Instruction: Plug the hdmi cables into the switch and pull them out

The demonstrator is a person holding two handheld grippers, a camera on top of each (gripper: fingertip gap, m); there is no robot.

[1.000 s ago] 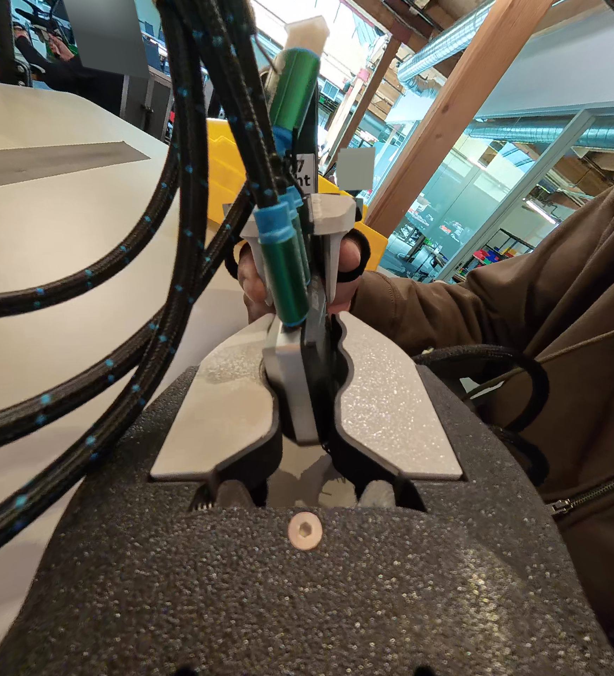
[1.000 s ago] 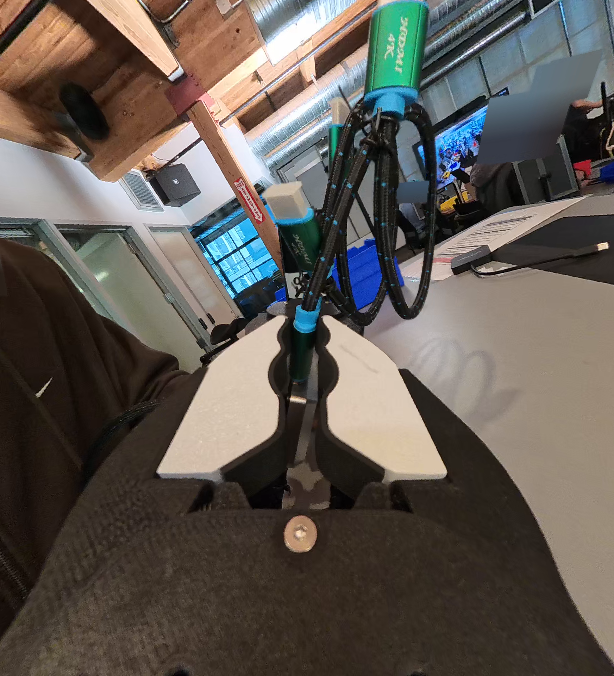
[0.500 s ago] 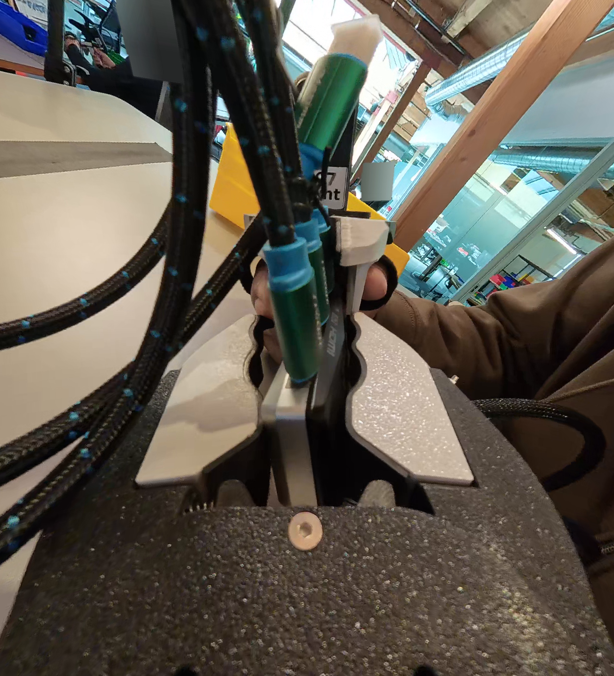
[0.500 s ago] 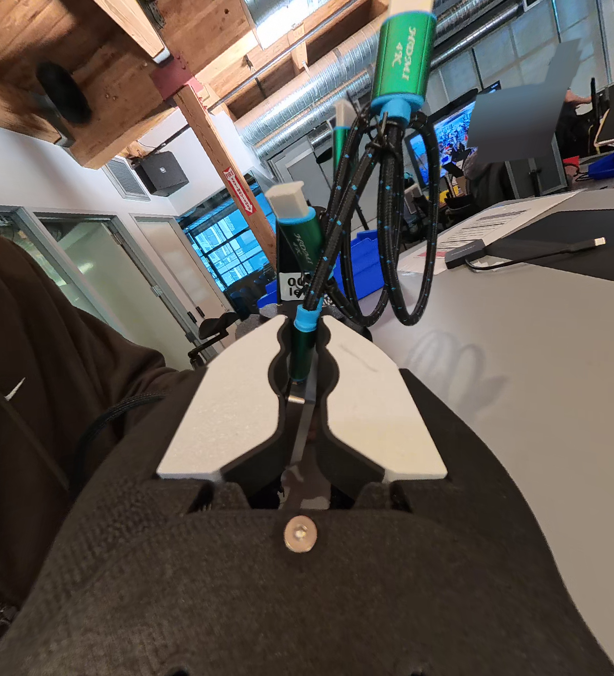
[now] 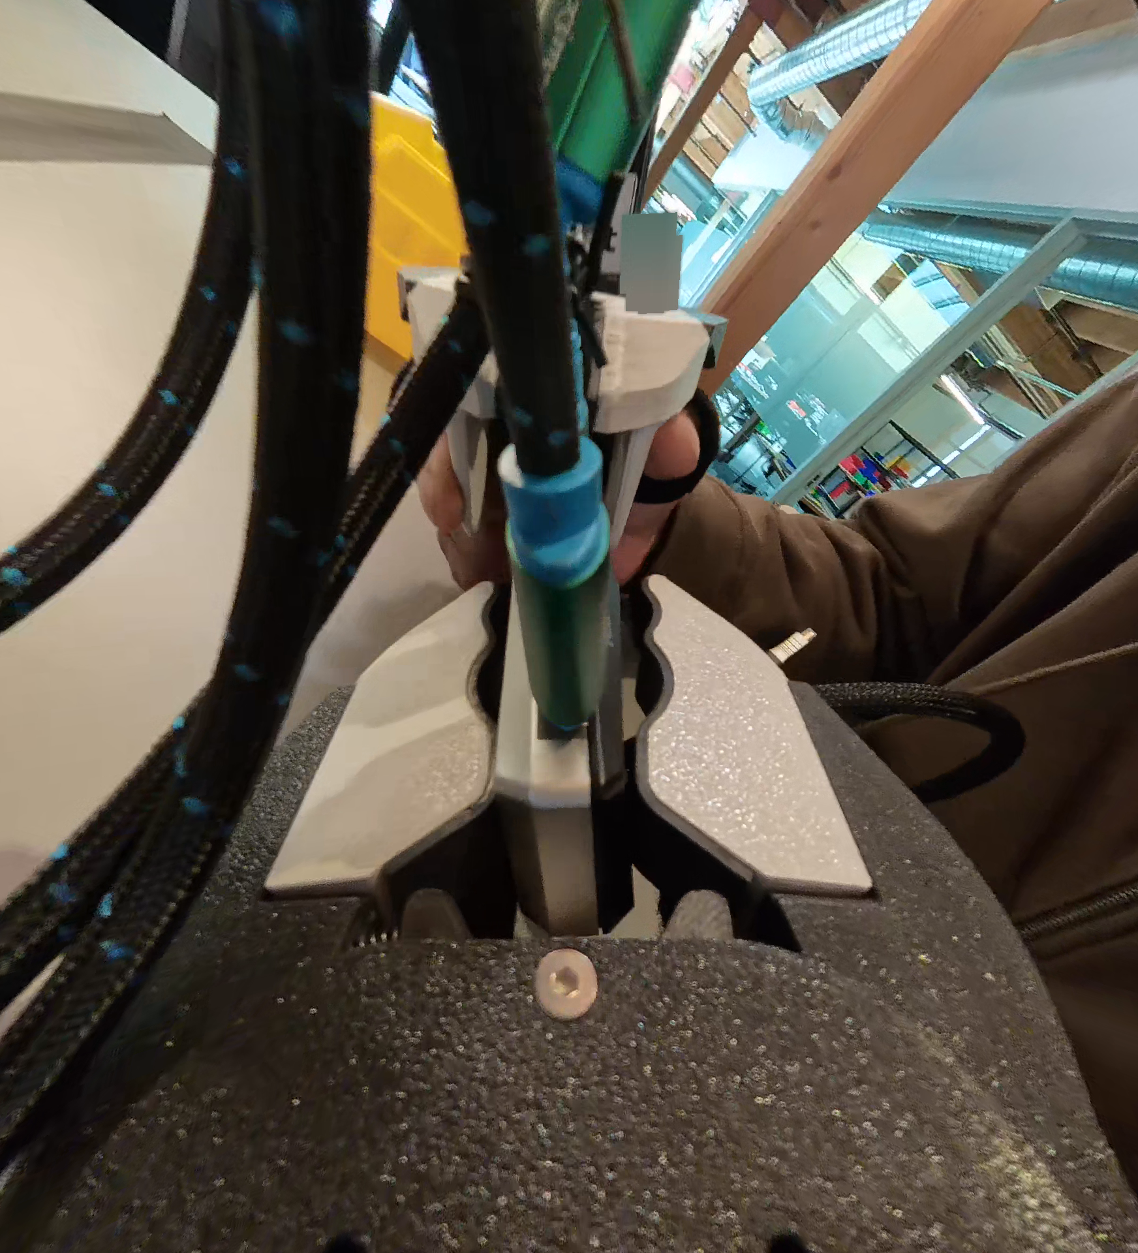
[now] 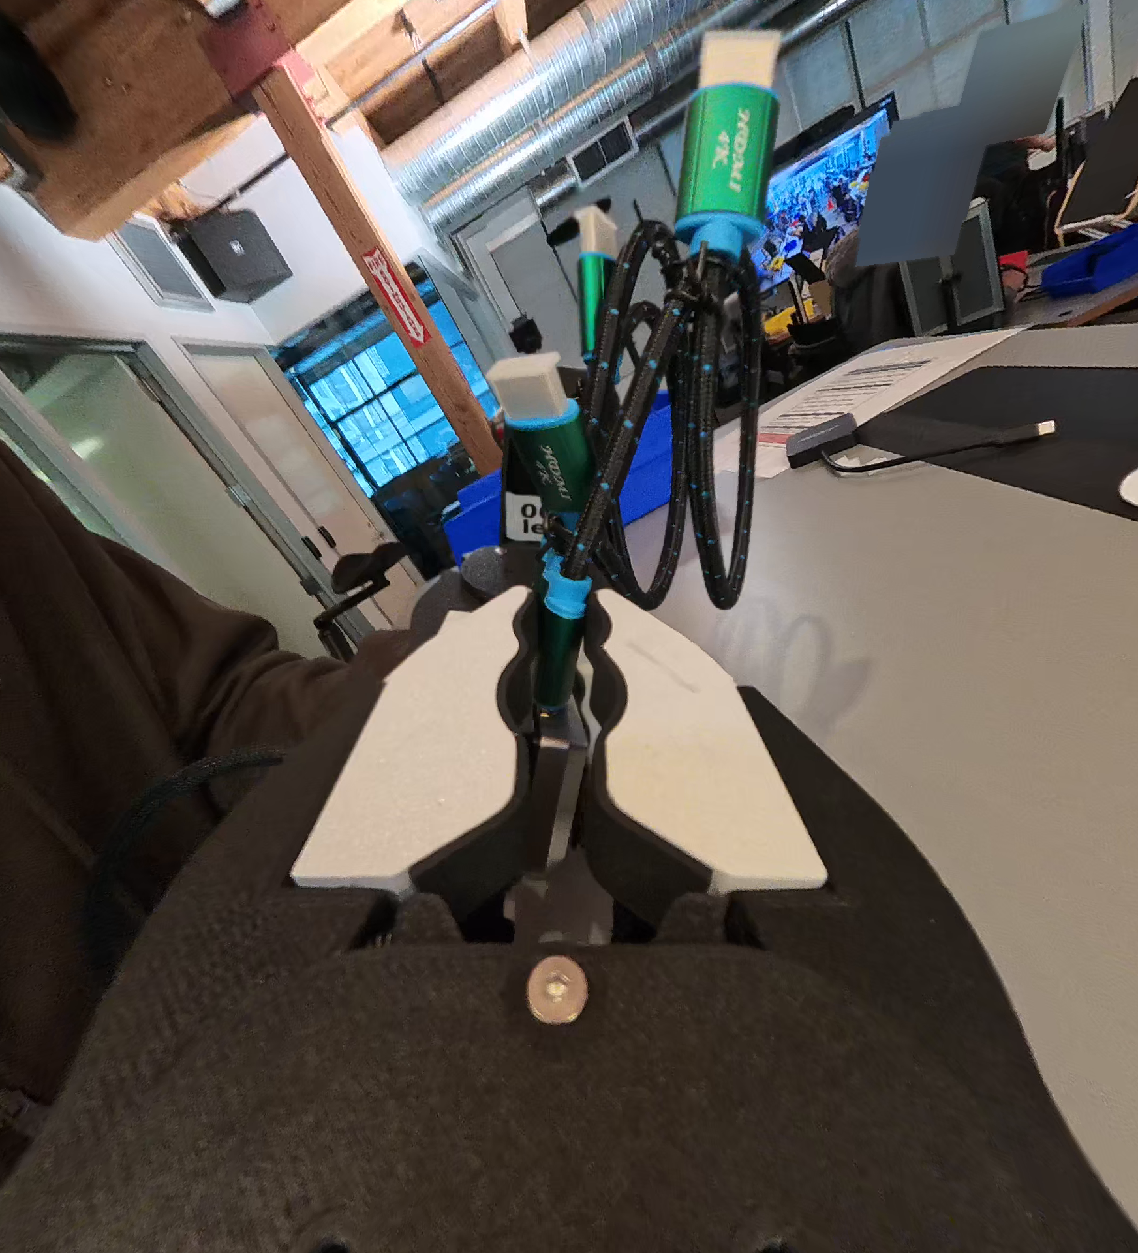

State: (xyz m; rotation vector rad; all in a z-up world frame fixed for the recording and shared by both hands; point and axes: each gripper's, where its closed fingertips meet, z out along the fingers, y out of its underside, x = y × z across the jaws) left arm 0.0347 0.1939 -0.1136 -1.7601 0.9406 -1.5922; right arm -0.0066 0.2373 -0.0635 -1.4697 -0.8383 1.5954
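Observation:
A bundle of black braided cables (image 6: 708, 441) with green plugs hangs between my two grippers, which face each other. My right gripper (image 6: 563, 597) is shut on one green plug (image 6: 556, 661), whose blue collar sits at the fingertips. Other capped plugs (image 6: 725, 149) stick up above it. In the left wrist view, a green plug (image 5: 556, 651) with a blue collar stands between the fingers of my left gripper (image 5: 566, 590), ending in a grey-white piece (image 5: 549, 780). The pads show slim gaps on both sides and do not press it. The hand-held right gripper (image 5: 647, 366) is just beyond.
A yellow bin (image 5: 410, 224) stands on the white table (image 5: 78, 407). The person's brown sleeve (image 5: 892, 610) is to the right. In the right wrist view, a black adapter with a thin cable (image 6: 820, 441) lies on the grey table (image 6: 959, 644). Blue bins (image 6: 1115, 261) stand farther back. Across from one pair of fingers to the other is roughly 7 cm.
My left fingers, earlier pressed on the grey and black piece, spread apart and then narrowed a little. The cable bundle has come closer to the left camera. My right gripper keeps its plug.

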